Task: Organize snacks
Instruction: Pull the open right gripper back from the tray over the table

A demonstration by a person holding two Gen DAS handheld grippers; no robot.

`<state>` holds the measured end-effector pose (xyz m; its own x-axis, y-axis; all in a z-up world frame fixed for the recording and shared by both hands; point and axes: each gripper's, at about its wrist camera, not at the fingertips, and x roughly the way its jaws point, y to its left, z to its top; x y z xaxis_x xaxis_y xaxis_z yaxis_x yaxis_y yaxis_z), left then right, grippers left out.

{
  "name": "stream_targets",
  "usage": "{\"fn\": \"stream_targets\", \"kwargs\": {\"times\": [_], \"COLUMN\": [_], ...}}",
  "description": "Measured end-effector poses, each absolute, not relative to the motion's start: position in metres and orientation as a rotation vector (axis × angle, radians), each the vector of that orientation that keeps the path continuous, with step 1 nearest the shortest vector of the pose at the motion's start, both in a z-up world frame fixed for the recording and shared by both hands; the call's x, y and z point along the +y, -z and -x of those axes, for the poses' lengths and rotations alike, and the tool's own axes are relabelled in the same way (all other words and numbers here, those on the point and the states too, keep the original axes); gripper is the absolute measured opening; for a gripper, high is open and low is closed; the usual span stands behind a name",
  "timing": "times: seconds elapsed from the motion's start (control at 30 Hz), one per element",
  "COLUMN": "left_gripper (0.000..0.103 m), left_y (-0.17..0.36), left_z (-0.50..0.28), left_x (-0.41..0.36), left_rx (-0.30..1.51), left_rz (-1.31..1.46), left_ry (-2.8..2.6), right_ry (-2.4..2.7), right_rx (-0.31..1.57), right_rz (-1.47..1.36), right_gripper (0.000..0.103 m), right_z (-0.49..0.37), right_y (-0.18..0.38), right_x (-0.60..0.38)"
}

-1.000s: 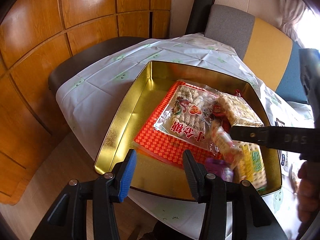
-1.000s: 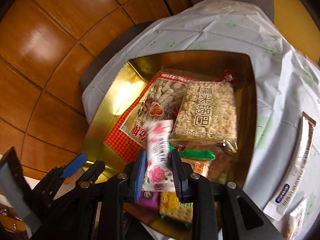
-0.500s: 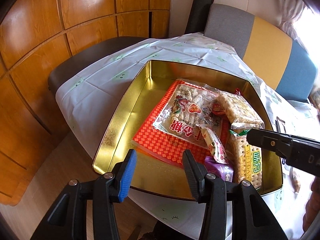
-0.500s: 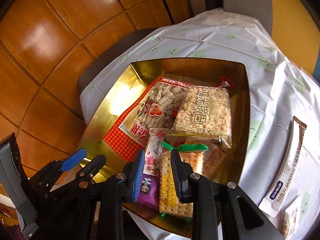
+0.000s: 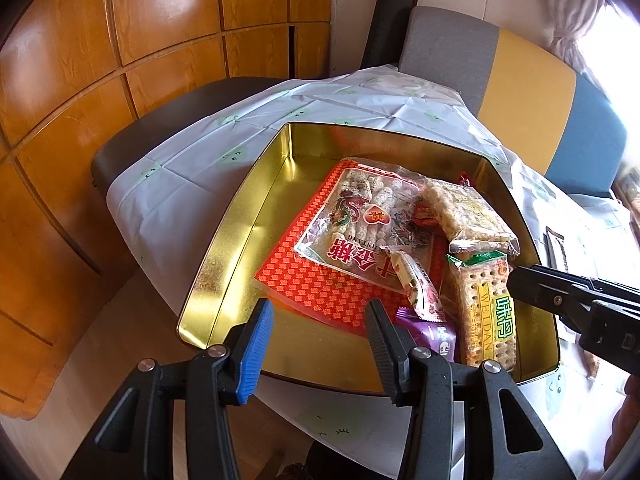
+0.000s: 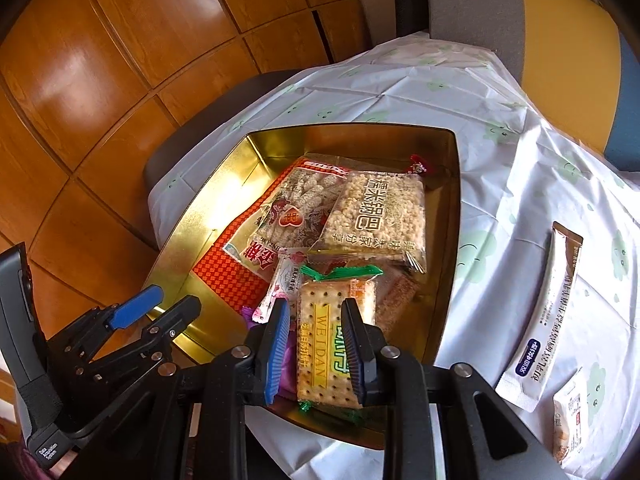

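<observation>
Grippers both empty over gold tin, rose sachet just dropped

Right gripper (image 6: 314, 344) parted, nothing between its fingers; a second ago it pinched the rose-print sachet (image 6: 280, 288), which now lies loose in the gold tin (image 5: 224, 256) against the Weidan cracker pack (image 6: 334, 336) and the purple packet (image 5: 434, 334). Left gripper (image 5: 316, 344) wide open, holding nothing, hovering at the tin's near rim, unmoved. Judged: that piece is stowed; the long milk-powder stick (image 6: 548, 304) and a small packet (image 6: 570, 416) lie on the tablecloth (image 6: 500, 184) beside the tin, likely next
</observation>
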<state>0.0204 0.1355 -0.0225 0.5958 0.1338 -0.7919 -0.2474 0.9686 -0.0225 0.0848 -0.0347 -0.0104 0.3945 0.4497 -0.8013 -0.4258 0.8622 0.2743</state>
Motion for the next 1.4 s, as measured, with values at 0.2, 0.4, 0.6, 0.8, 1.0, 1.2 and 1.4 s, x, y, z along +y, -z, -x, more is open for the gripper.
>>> {"fn": "stream_targets", "kwargs": {"times": [0.2,0.4,0.6,0.8,1.0,1.2,1.4], "left_gripper": [0.048,0.048,0.048,0.048,0.048,0.048,0.048], "left_y": [0.023,0.026,0.029,0.031,0.031,0.03,0.028], "left_z": [-0.02,-0.021,-0.022,-0.022,-0.022,-0.022,-0.02], "left_x": [0.134,0.135,0.136,0.132,0.128,0.125,0.12], "left_rx": [0.907,0.914,0.926,0.928,0.928,0.925,0.91], "left_rz": [0.13,0.128,0.13,0.115,0.099,0.095,0.079], "left_ry": [-0.221,-0.225,-0.228,-0.218,-0.205,-0.202,-0.183], "right_ry": [-0.538,-0.53,-0.507,-0.507,-0.501,-0.505,-0.467], "right_rx": [1.015,1.013,0.992,0.977,0.984,0.978,0.938], "right_rz": [-0.016,-0.007,0.031,0.042,0.027,-0.007,0.026], "right_gripper": [0.03,0.03,0.03,0.032,0.032,0.035,0.036], "right_z": [-0.082,-0.08,-0.074,-0.067,-0.064,-0.058,-0.048], "right_y": [0.011,0.012,0.011,0.013,0.016,0.013,0.005], "right_x": [-0.036,-0.035,-0.032,-0.032,-0.036,-0.045,-0.059]}}
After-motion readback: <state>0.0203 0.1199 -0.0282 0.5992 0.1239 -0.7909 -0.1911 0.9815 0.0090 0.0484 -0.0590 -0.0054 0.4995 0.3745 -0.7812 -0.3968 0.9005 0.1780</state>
